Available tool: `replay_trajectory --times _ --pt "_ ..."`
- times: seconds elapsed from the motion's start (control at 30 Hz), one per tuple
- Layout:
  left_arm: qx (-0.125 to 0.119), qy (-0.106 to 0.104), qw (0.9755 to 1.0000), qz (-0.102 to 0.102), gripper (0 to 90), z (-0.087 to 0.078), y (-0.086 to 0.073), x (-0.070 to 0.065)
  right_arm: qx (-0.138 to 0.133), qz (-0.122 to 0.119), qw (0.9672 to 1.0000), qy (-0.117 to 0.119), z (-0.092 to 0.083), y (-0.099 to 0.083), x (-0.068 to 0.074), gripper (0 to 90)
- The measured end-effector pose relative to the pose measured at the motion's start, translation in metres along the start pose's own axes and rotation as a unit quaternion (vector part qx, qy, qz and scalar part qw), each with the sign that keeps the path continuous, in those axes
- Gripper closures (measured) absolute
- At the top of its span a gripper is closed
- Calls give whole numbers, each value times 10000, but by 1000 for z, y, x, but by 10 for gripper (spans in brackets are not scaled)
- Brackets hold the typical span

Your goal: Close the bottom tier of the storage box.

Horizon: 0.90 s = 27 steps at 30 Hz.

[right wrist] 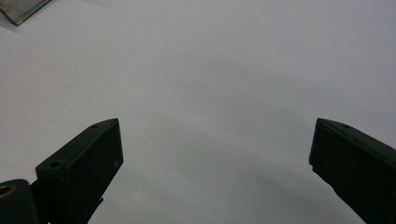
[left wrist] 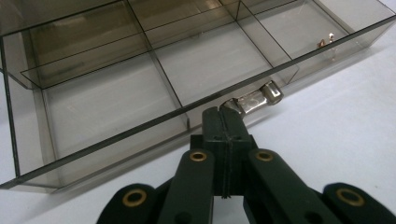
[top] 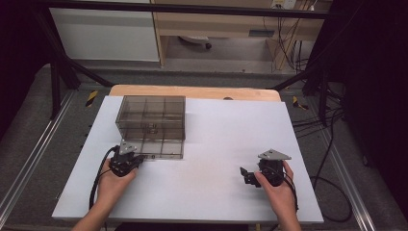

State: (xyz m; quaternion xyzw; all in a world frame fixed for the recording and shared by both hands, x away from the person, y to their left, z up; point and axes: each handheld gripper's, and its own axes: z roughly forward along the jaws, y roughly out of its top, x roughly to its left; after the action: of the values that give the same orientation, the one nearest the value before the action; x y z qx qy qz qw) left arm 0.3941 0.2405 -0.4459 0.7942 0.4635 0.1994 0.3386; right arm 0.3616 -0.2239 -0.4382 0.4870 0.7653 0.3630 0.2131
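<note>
Fig.: Latch (left wrist: 257, 99), a small metal clasp on the near wall of the box (top: 151, 126), seen close in the left gripper view. It sits just past the tips of the left gripper (left wrist: 225, 114), touching or nearly so at its near end; whether the tips pinch its tab can't be told. Jaws are pressed together, pads flush, no gap betw. them. Likely reason: closed tips make a narrow point, suited to nudging or flipping a small clasp rather than grabbing it.

Box: smoked clear plastic, w/ divider walls forming compartments; a small metal bit (left wrist: 327, 41) lies in a far-right compartment. In the high view it stands on the left half of the white table (top: 216, 144), the left gripper (top: 136, 160) at its near-left corner, so the hand reaches the latch w/o crossing over.

Right gripper (top: 244, 173): well apart from the box, low over bare table on the right, jaws spread wide w/ nothing betw. them. Prob. parked clear, ready to steady the box if needed.
</note>
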Motion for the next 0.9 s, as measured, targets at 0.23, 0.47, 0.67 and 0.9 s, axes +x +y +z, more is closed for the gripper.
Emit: replay_trajectory --times 0.23,0.47,0.67,0.9 --pt "66 17 10000 29 900 5 8 3 15 -12 10000 -2 0 0 0 36" --pt "163 -25 9998 -60 900 10 11 8 2 53 10000 -22 0 0 -1 36" --pt "182 -28 9998 -101 900 11 14 10 -4 -5 10000 -7 0 0 -1 35" --pt "246 -16 9997 -87 900 15 18 12 27 -30 10000 -1 0 -1 -1 35"
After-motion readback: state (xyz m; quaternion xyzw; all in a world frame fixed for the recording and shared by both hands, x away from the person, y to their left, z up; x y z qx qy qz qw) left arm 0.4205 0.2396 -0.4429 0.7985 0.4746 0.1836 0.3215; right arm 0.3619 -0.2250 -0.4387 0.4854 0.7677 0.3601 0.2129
